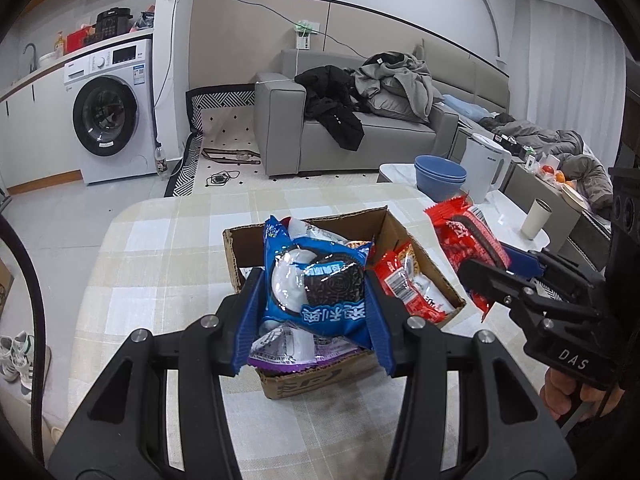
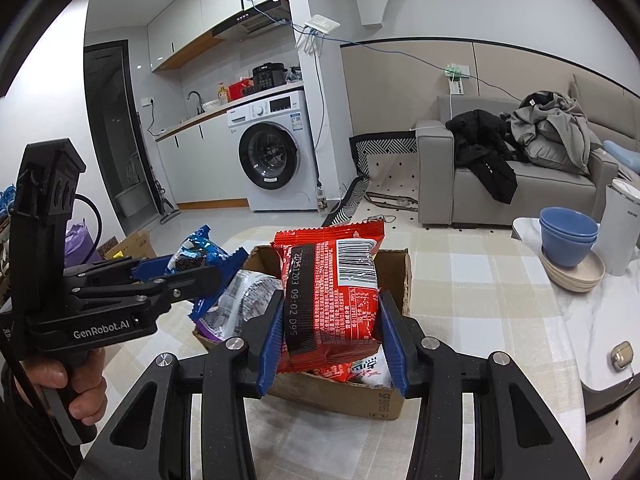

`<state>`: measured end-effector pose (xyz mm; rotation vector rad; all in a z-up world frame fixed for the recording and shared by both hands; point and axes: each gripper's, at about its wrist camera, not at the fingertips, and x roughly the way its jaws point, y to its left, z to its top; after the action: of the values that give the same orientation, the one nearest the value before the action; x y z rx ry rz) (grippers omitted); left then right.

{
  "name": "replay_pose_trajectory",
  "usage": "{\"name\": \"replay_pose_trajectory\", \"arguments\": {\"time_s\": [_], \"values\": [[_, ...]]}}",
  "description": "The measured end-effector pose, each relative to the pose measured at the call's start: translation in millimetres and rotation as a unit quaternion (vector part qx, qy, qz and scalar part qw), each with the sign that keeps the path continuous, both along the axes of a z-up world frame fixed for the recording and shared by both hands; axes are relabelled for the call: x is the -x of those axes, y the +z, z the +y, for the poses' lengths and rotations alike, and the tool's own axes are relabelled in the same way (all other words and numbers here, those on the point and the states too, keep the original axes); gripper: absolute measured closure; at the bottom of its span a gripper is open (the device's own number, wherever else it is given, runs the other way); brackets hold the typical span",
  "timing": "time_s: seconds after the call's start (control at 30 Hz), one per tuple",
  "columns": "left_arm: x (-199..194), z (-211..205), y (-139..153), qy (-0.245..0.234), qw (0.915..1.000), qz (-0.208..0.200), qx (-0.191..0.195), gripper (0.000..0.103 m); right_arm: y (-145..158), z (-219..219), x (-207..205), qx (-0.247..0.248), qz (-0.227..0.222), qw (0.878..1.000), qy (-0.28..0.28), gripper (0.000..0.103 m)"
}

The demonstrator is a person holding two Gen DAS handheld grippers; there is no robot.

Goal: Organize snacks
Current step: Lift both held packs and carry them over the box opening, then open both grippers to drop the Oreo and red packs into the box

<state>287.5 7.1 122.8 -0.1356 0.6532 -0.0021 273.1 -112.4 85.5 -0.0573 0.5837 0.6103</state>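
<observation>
While clamped, blue cookie packet [image 1: 316, 292] glossy, crinkled

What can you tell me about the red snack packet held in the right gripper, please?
The red snack packet is a glossy, crinkly plastic pouch with serrated ends, a white barcode panel, small white print and a black strip bearing a stamped date code. It stands roughly upright, clamped at both sides between the blue pads of the right gripper, above the open cardboard box that already holds other packets. In the left wrist view it hangs to the right of the box.
</observation>
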Motion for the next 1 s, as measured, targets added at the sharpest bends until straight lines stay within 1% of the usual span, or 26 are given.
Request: {"name": "replay_pose_trajectory", "arguments": {"time_s": [0.3, 0.67, 0.77, 1.0], "values": [[-27.6, 8.2, -17.5, 0.003, 0.9999, 0.012, 0.005, 0.058, -15.0, 10.7, -17.0, 0.011, 0.014, 1.0, 0.002, 0.058], [-60.5, -1.8, -37.0, -0.011, 0.9996, 0.026, 0.003, 0.058, -17.6, 12.0, -43.6, 0.015, 0.003, 1.0, -0.019, 0.058], [-69.3, -6.9, -43.8, -0.021, 0.9993, 0.031, -0.001, 0.058, -19.0, 17.0, -53.9, 0.025, -0.001, 1.0, -0.018, 0.058], [-84.6, -18.9, -55.7, -0.033, 0.9986, 0.036, -0.02, 0.058, -32.1, 29.0, -77.1, 0.053, 0.011, 0.999, -0.005, 0.058]]}}
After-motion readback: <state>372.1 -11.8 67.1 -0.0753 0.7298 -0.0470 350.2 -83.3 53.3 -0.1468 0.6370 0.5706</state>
